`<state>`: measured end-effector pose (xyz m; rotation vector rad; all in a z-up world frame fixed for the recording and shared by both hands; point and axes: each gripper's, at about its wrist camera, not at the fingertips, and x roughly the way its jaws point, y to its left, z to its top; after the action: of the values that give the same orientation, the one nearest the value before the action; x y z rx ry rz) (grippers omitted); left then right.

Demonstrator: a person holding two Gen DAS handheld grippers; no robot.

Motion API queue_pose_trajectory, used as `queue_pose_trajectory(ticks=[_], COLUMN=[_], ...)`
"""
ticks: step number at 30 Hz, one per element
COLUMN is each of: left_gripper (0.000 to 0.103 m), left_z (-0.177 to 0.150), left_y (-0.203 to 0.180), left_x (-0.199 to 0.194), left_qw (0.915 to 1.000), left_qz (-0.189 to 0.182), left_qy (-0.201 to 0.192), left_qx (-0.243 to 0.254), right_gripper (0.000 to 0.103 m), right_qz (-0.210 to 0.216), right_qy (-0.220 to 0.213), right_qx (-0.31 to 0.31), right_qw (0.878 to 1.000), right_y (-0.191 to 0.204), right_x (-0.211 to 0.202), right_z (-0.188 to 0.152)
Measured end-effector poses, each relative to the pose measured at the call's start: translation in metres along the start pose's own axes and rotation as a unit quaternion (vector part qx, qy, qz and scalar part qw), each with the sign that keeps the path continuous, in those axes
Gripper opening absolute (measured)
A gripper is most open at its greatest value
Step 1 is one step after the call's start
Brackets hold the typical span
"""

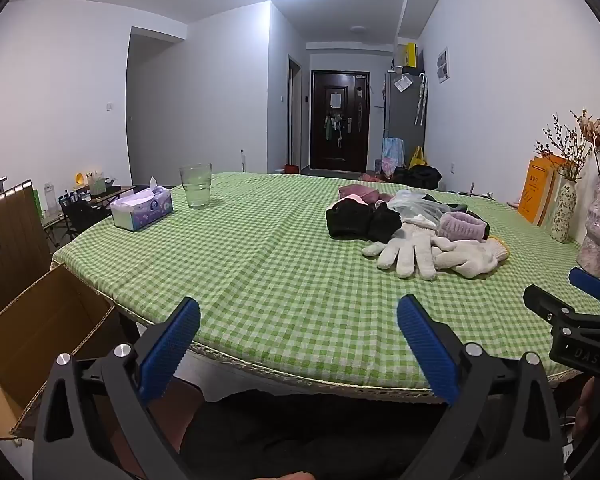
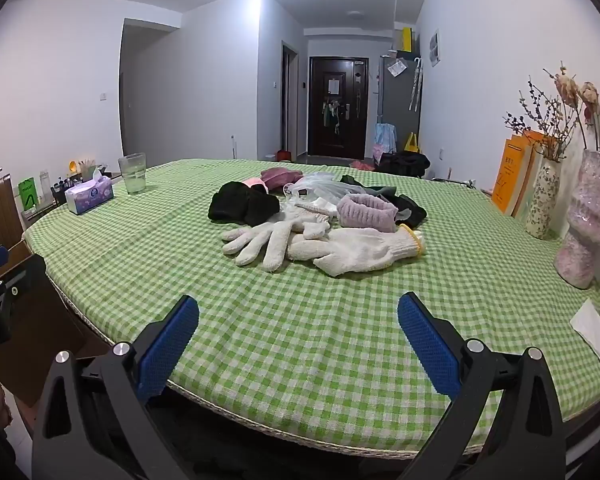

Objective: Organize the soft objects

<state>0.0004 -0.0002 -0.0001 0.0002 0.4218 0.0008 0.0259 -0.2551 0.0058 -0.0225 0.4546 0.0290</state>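
Observation:
A heap of soft things lies on the green checked tablecloth: two white knit gloves, a black knit piece, a lilac fluffy band, a dusky pink item and a clear plastic bag. The same white gloves and black knit piece show right of centre in the left wrist view. My left gripper hangs open over the table's near edge, nothing between its fingers. My right gripper is open too, short of the gloves. An open cardboard box sits beside the table at the left.
A drinking glass and a tissue box stand at the far left of the table. Vases with dried flowers, a pink wrapped vase and orange books line the right edge. A white napkin lies near right.

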Motion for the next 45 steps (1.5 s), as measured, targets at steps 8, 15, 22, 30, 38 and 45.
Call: queue_pose_trajectory(ticks=[8, 15, 22, 30, 38, 45], left_gripper=[0.096, 0.096, 0.096, 0.096, 0.096, 0.096], left_z=[0.000, 0.001, -0.005, -0.008, -0.009, -0.008], left_y=[-0.003, 0.000, -0.002, 0.001, 0.002, 0.002], left_x=[-0.001, 0.000, 0.005, 0.009, 0.011, 0.010], left_qw=[1.0000, 1.0000, 1.0000, 1.0000, 1.0000, 1.0000], left_qz=[0.004, 0.001, 0.000, 0.000, -0.001, -0.002], left_qy=[-0.003, 0.000, 0.001, 0.003, 0.004, 0.004], left_qx=[0.001, 0.000, -0.002, -0.002, -0.003, -0.003], right_gripper=[0.096, 0.096, 0.096, 0.096, 0.096, 0.096], right_qz=[0.001, 0.002, 0.001, 0.000, -0.001, 0.000], right_qy=[0.001, 0.000, 0.000, 0.001, 0.002, 0.002], right_qx=[0.001, 0.002, 0.002, 0.003, 0.005, 0.005], right_qw=[1.000, 1.000, 1.000, 1.000, 1.000, 1.000], right_y=[-0.002, -0.001, -0.002, -0.005, -0.007, -0.007], right_x=[0.000, -0.001, -0.003, -0.002, -0.001, -0.001], right_z=[-0.002, -0.001, -0.004, -0.006, 0.000, -0.001])
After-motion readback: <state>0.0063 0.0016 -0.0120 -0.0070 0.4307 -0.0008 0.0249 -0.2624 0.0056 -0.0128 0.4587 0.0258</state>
